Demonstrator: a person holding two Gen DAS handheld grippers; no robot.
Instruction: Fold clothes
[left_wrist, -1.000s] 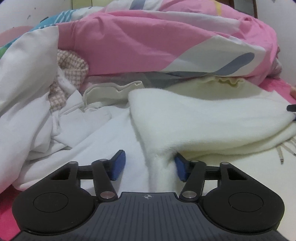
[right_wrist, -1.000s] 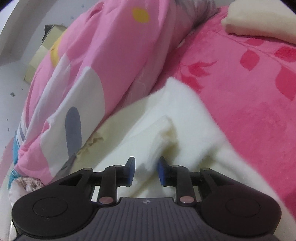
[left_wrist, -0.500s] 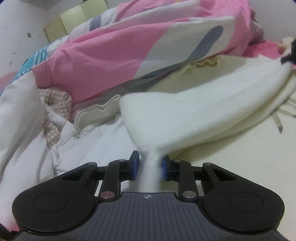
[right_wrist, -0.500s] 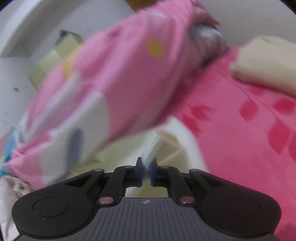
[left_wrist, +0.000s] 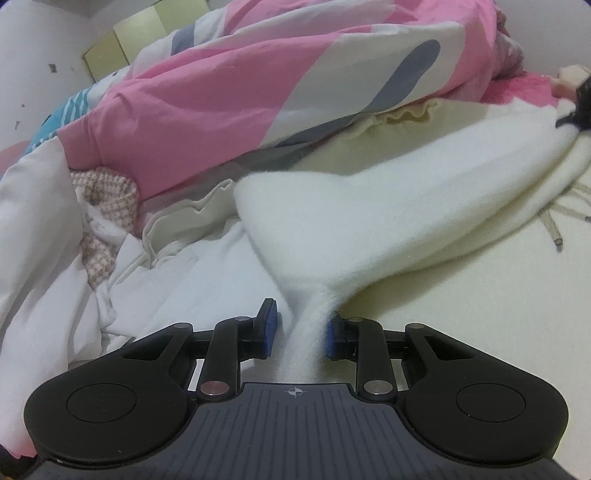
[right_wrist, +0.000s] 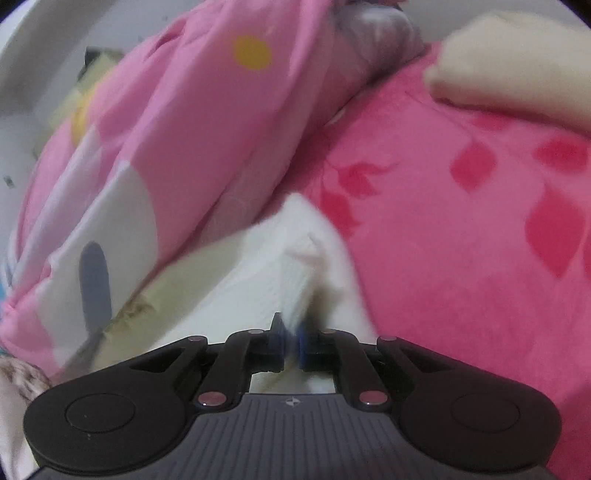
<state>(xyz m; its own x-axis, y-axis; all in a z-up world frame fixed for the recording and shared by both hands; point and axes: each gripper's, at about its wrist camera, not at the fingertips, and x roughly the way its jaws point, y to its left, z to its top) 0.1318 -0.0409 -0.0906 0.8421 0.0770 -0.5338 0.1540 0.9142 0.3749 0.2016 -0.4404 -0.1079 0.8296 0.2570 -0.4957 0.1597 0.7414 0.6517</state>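
Note:
A white fleece garment (left_wrist: 369, 221) lies spread across the bed. One end is drawn into a narrow bunch that runs between the blue pads of my left gripper (left_wrist: 299, 328), which is shut on it. The garment stretches away to the right, where a dark part of the other gripper (left_wrist: 580, 107) shows at the frame's edge. In the right wrist view, a folded white edge of the same garment (right_wrist: 295, 266) stands up between the pads of my right gripper (right_wrist: 291, 345). That gripper is shut on the edge.
A bulky pink, white and grey quilt (left_wrist: 258, 92) is heaped behind the garment. Crumpled white clothes (left_wrist: 55, 258) and a houndstooth piece (left_wrist: 107, 206) lie to the left. The pink leaf-print bed cover (right_wrist: 461, 221) spreads to the right, with a cream folded item (right_wrist: 517, 70) far back.
Both grippers went from open around the white garment to shut on it. The left view has rolled, tilting the scene. The right gripper has shifted a little with the pinched edge.

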